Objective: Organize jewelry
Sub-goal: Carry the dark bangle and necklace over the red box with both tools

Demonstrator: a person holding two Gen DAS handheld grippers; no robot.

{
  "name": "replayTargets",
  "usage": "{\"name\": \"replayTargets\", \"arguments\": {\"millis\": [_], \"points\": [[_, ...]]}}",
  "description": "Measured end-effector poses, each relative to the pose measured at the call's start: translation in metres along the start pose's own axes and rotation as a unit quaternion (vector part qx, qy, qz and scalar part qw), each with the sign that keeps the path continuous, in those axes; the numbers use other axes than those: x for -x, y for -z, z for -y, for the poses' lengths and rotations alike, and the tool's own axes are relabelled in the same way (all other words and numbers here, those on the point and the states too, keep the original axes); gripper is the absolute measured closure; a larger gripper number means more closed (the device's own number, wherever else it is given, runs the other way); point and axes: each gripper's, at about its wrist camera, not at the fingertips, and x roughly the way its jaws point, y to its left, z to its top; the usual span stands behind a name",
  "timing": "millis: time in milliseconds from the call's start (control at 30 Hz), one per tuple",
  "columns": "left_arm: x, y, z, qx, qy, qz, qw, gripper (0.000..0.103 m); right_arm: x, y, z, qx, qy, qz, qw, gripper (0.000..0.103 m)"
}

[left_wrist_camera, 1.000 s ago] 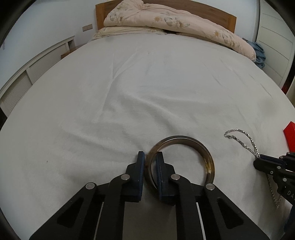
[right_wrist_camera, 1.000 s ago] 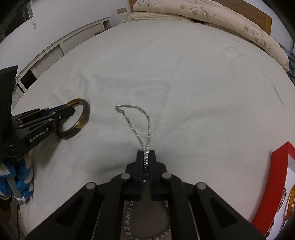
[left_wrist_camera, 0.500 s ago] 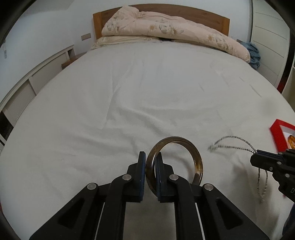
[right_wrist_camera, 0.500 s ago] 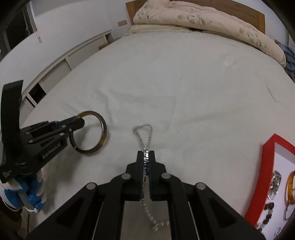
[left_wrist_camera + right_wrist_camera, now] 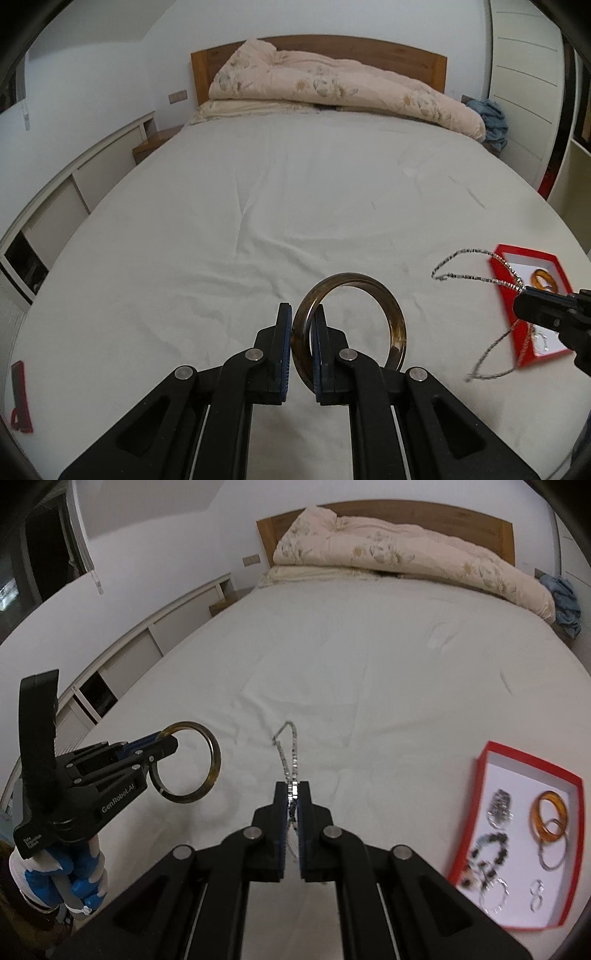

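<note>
**White bed, red box, rolled quilt**

A wide bed covered by a white, lightly creased sheet fills both views, with a brown wooden headboard at its far end. Against that headboard lies a rolled pale-pink floral quilt on top of a cream pillow. Near the bed's right edge sits a shallow red cardboard box with a white lining, resting flat on the sheet. At the left edge a small red object shows, too cut off to identify.
</note>
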Motion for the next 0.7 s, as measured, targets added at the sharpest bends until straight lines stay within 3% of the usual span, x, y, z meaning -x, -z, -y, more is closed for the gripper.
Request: {"name": "replayTargets", "arguments": {"millis": [367,700], "points": [[0.085,0.026,0.025,-0.011,0.001,0.024,0.9996,0.093,0.1,0.043,-0.013,-0.007,0.01,0.03,0.999,0.099],[0.112,0.027,0.084,-0.041,0.009,0.032,0.9986,0.093,0.16,0.077,0.028,-0.032,0.021,0.051,0.998,0.099]]}}
